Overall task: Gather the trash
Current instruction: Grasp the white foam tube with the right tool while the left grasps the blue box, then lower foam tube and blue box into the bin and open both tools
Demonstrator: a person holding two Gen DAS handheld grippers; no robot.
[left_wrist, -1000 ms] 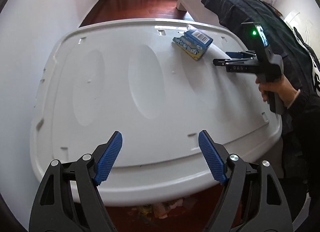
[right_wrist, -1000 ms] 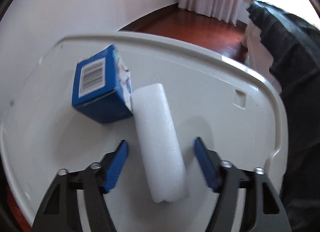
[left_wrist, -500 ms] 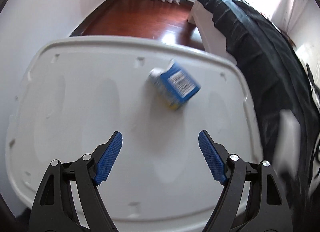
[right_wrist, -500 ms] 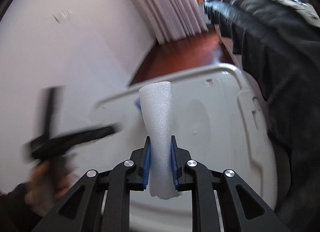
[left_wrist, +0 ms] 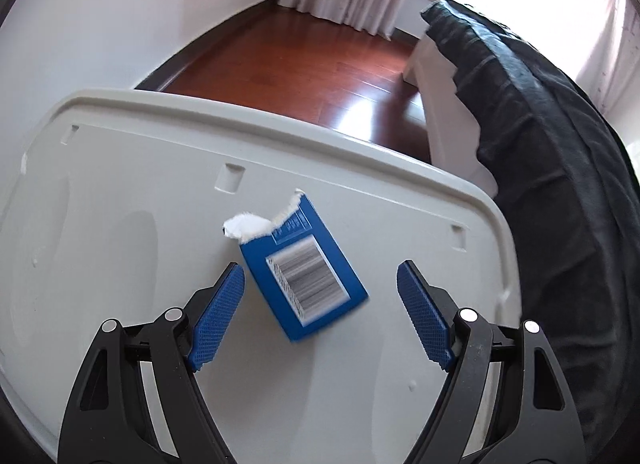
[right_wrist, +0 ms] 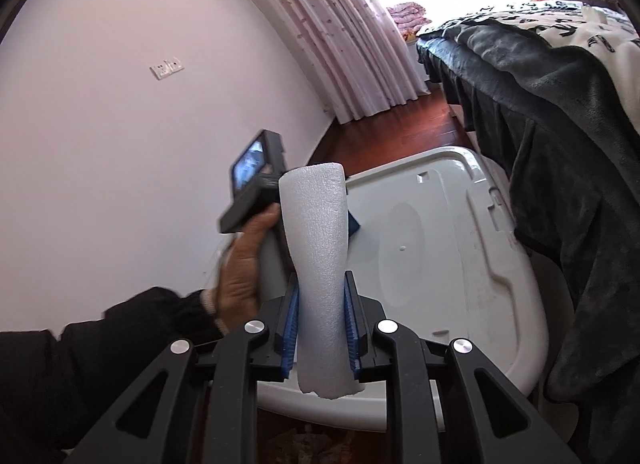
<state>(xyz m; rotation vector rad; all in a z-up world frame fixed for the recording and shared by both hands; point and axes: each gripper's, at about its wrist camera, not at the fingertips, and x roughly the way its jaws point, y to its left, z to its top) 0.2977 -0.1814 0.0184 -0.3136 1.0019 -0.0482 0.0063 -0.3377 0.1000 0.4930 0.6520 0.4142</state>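
Note:
A torn blue carton (left_wrist: 304,276) with a barcode lies flat on the white plastic lid (left_wrist: 120,191). My left gripper (left_wrist: 320,296) hovers over it, open, with the carton's near half between the blue pads and neither pad touching it. In the right wrist view my right gripper (right_wrist: 320,324) is shut on a white foam tube (right_wrist: 318,256), squeezed at its lower part and standing up above the lid (right_wrist: 440,256). A hand (right_wrist: 240,264) holding the left gripper's black body shows behind the tube; a blue corner of the carton (right_wrist: 354,221) peeks out beside it.
A bed draped in a dark blanket (left_wrist: 560,183) runs close along the lid's right side. A white wall (right_wrist: 120,103) stands on the left, with red wooden floor (left_wrist: 320,63) and curtains (right_wrist: 340,23) beyond. Some litter shows on the floor under the lid's near edge (right_wrist: 312,440).
My right gripper closed on the foam tube and lifted it off the lid. My left gripper swept across the lid to sit over the blue carton.

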